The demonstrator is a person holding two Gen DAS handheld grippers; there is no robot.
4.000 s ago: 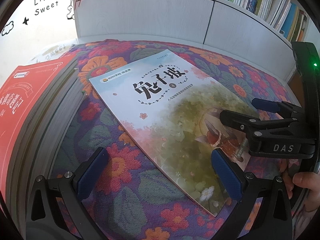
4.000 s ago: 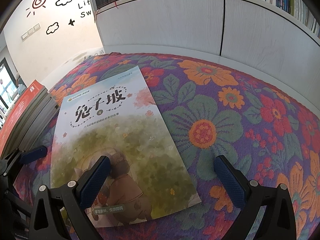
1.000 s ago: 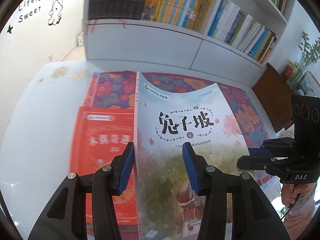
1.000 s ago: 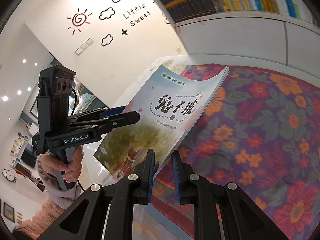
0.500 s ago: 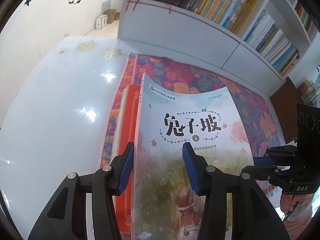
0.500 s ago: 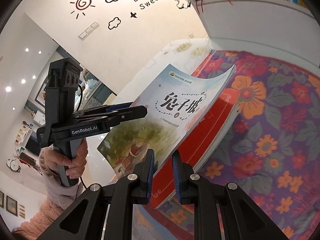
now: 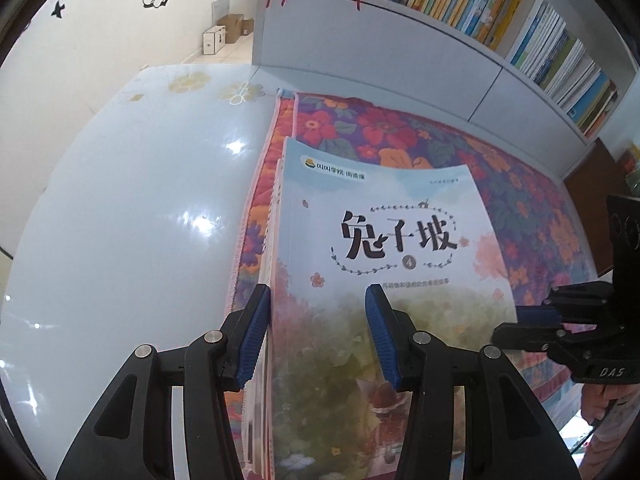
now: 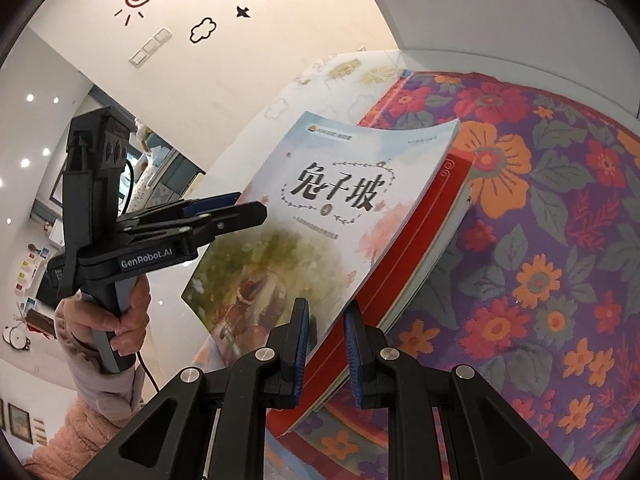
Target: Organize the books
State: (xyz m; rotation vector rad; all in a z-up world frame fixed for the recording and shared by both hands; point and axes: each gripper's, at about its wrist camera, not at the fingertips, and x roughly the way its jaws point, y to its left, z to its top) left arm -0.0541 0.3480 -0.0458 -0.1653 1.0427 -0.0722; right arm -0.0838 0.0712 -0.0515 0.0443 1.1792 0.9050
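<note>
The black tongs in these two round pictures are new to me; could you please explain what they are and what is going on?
They are hand-held grippers with blue pads; a person holds one in each hand. Each picture comes from a wide-angle camera on one gripper, looking forward along it. The left gripper clamps the pale book by its spine edge; the right gripper is shut on its opposite edge. The book sits tilted over a red book on a floral cloth covering part of a white table.
</note>
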